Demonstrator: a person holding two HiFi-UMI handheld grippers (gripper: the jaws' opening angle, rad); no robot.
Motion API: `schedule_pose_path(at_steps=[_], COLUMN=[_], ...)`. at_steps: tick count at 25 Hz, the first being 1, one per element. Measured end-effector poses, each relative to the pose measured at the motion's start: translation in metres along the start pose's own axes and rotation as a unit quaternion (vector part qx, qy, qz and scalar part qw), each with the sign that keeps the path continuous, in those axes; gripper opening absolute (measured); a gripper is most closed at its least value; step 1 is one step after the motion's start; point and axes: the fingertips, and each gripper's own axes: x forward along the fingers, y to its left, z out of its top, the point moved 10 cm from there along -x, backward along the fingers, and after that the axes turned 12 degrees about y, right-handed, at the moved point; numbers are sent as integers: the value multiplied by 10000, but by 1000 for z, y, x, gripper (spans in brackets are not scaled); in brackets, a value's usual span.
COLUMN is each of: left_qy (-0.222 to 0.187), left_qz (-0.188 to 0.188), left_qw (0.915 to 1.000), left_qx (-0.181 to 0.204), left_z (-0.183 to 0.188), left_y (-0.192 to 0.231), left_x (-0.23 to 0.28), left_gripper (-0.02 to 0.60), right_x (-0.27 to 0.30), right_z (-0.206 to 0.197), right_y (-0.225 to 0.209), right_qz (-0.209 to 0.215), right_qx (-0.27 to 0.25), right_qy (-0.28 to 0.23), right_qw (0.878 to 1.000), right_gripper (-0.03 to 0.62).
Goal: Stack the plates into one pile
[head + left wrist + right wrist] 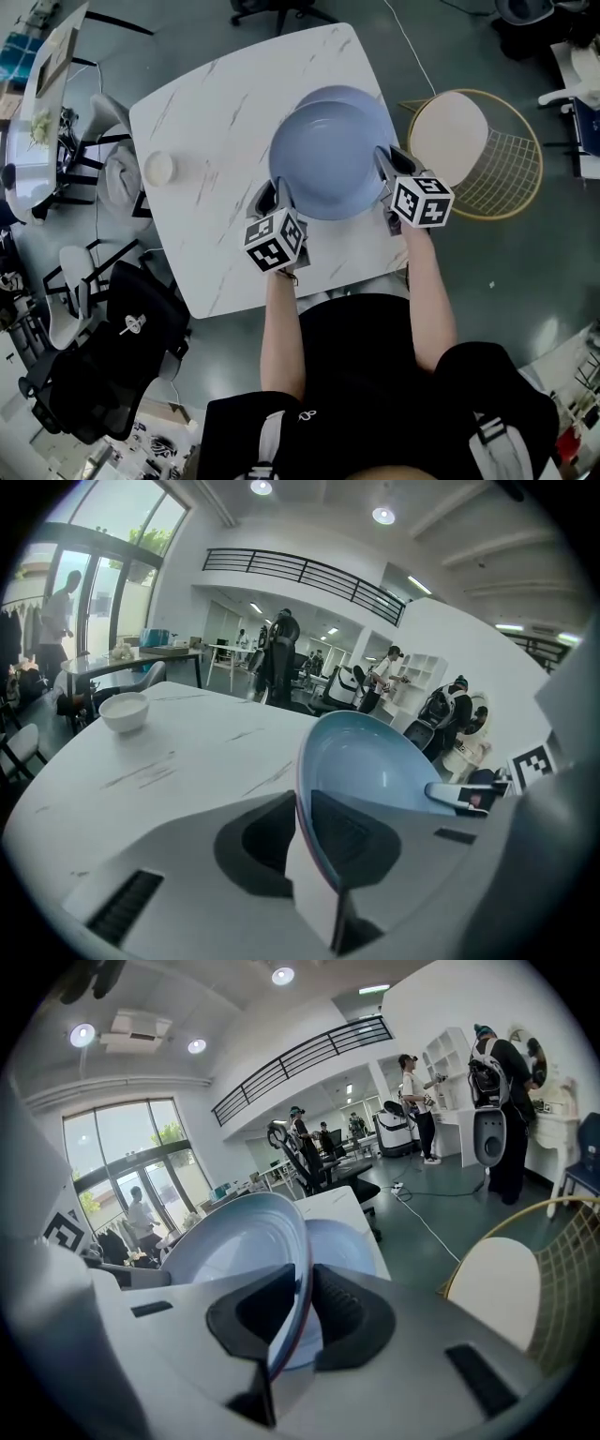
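Observation:
A light blue plate [328, 161] hangs over the white marble table [206, 122], held at two opposite edges. My left gripper [275, 194] is shut on its near-left rim, and my right gripper [392, 161] is shut on its right rim. In the left gripper view the plate [375, 761] stands edge-on between the jaws of that gripper [305, 829]. The right gripper view shows the same plate [234, 1241] pinched by that gripper [302, 1309]. A second blue plate [349, 93] lies on the table, mostly hidden under the held one, and appears again just beyond it [342, 1241].
A small white bowl [159, 167] sits near the table's left edge. A yellow wire chair with a pale round seat [450, 136] stands close to the table's right side. Black chairs [122, 356] crowd the floor at lower left. People stand in the far background.

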Motion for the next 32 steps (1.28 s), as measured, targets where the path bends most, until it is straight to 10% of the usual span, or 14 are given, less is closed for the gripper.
schedule_pose_path(at_steps=[20,32], left_qy=[302,-769], left_qz=[246,291], left_qw=[9990,9965], left_qx=[-208,-126], left_z=[17,27], left_y=[-22,-47], left_x=[74,13], left_gripper=[76,25], right_x=[40,-3], right_z=[17,40], right_y=[-52,-29], right_qz=[-593,-65], right_qx=[161,-222], right_qy=[151,-788], right_qw=[9980,9966], right_gripper=[85,20])
